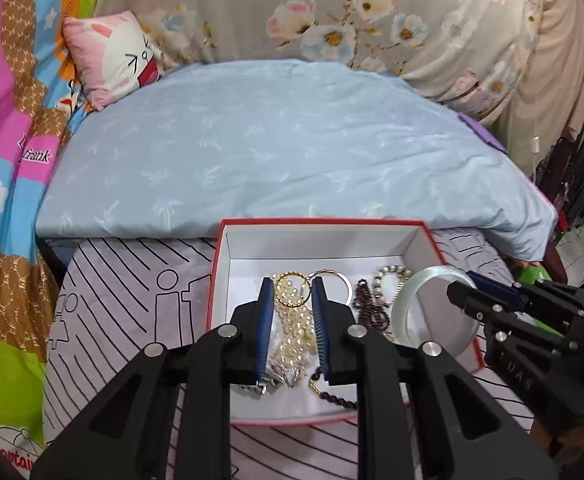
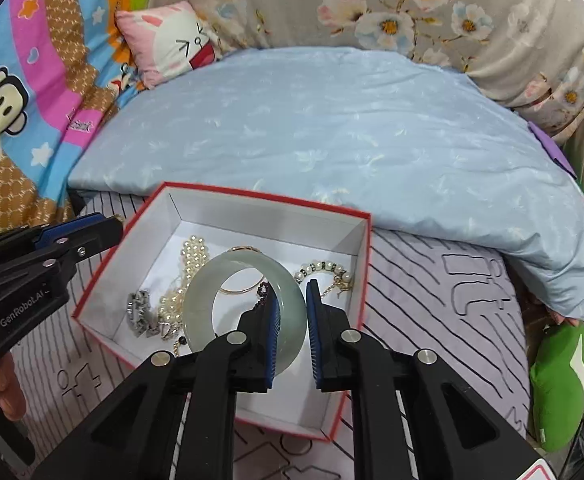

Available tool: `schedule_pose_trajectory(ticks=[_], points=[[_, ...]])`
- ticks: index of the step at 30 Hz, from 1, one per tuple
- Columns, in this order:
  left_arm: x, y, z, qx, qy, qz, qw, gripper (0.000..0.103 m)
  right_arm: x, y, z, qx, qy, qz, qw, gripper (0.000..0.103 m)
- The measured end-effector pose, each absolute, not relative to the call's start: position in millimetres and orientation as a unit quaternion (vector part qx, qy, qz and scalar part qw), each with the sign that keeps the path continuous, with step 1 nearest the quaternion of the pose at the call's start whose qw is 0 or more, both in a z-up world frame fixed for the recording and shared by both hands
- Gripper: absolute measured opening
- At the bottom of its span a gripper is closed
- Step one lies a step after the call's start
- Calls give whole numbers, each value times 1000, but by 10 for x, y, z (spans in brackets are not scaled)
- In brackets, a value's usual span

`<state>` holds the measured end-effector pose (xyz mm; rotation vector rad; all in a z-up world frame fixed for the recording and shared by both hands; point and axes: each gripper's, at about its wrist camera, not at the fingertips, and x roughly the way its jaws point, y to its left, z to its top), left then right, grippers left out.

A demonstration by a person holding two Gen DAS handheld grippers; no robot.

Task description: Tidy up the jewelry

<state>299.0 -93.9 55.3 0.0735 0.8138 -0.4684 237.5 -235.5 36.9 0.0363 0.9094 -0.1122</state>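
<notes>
A red box with a white inside (image 1: pixel 221 264) (image 2: pixel 259 216) sits on the striped bed sheet. It holds a pearl necklace (image 1: pixel 294 320) (image 2: pixel 193 256), gold hoops (image 1: pixel 292 286), a dark bead string (image 1: pixel 366 304), a pearl bracelet (image 1: pixel 388 276) (image 2: pixel 324 270) and a silver piece (image 2: pixel 139 312). My left gripper (image 1: pixel 292 284) is open above the pearl necklace. My right gripper (image 2: pixel 292 288) (image 1: pixel 466 286) has its fingers on either side of the rim of a pale jade bangle (image 2: pixel 211 292) (image 1: pixel 432 284), tilted above the box; a gap shows at the right pad.
A light blue quilt (image 1: pixel 283 140) lies just behind the box. A cartoon blanket (image 1: pixel 7 160) is on the left and a pink pillow (image 1: pixel 111 56) at the back. A green item (image 2: pixel 560 380) lies at the right bed edge.
</notes>
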Motion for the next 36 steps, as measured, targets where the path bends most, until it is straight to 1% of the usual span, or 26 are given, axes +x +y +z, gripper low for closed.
schedule_pose_trajectory(ticks=[8,11,12,13,14,15,16,17,18,20,22,24,25,26,27,29,33,34,36], points=[[3224,-1108,122,53,430,-211,876,19,2604,-2248,24,-5,463,-53,885,14],[3254,-1140,52,55,433,-209,875,19,2636,-2262,-6,1,458,-53,887,18],[3263,-1155,32,57,434,-208,875,19,2632,-2267,22,1,450,-54,891,18],[3274,-1160,19,59,434,-205,875,22,2630,-2276,63,2,442,-54,895,18],[3288,-1167,10,59,434,-202,876,31,2631,-2287,109,6,437,-52,898,18],[3301,-1169,6,59,434,-200,877,37,2621,-2309,165,9,430,-56,901,18],[3303,-1167,13,59,431,-195,879,46,2613,-2328,217,11,424,-58,904,18],[3299,-1157,29,57,428,-189,882,51,2585,-2351,278,11,418,-62,907,18],[3287,-1137,56,54,425,-191,883,52,2544,-2380,335,10,411,-68,909,18],[3241,-1088,130,48,419,-190,887,58,2415,-2455,469,15,397,-81,914,18],[3163,-1031,231,45,407,-189,893,58,2271,-2516,564,24,392,-83,916,21],[3060,-984,327,46,398,-189,896,58,2106,-2530,629,27,389,-86,917,26],[2990,-954,376,47,394,-186,899,61,2041,-2531,641,27,389,-89,917,27],[2913,-927,418,49,389,-182,902,69,1965,-2520,653,28,389,-90,916,29],[2827,-903,455,49,385,-180,904,72,1885,-2500,663,32,388,-88,917,29],[2662,-878,504,50,378,-178,907,73,1747,-2437,666,37,387,-86,917,30],[2351,-830,510,56,376,-164,910,73,1479,-2313,616,43,386,-91,917,37],[2272,-800,488,50,382,-162,908,73,1429,-2285,592,46,388,-91,916,38],[2174,-733,423,35,398,-157,903,73,1343,-2248,535,60,394,-90,913,43]])
